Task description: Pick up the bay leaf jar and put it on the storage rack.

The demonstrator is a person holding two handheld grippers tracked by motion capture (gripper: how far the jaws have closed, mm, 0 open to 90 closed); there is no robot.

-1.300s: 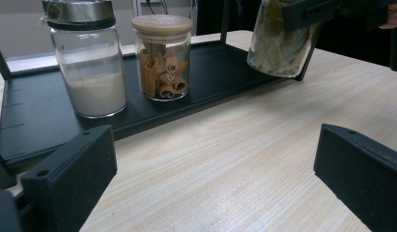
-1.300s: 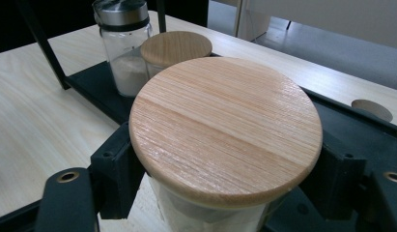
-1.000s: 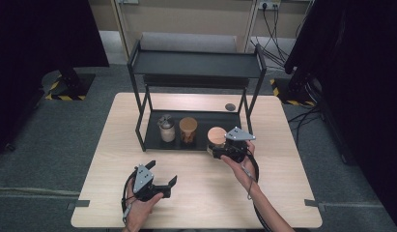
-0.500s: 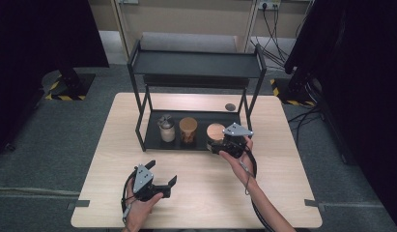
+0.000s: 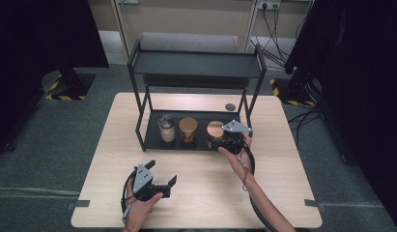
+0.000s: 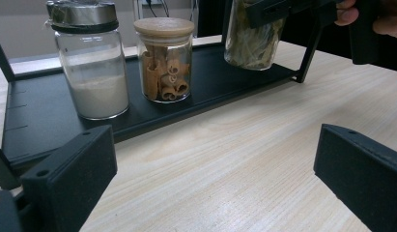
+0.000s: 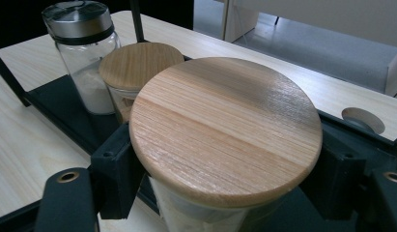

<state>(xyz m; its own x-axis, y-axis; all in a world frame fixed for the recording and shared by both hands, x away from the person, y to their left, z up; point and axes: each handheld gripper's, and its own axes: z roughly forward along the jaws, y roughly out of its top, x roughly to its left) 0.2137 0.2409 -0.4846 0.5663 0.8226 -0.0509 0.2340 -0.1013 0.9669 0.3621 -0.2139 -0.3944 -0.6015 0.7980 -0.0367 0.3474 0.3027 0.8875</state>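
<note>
Risk: the right gripper [image 5: 225,141] could knock the leaf jar [image 6: 251,41] into the cinnamon jar [image 6: 165,60] just beside it, or clip the rack [image 5: 152,140] post when moving, since the space is tight. The grip sits high, just under the wooden lid [image 7: 225,128], so the jar could tilt or slip. Right jaws clamp the leaf jar from both sides, over the rack's lower tray, right end. Left gripper [image 5: 155,183] idles on the bench [image 5: 283,193], jaws wide apart, holding nothing.
</note>
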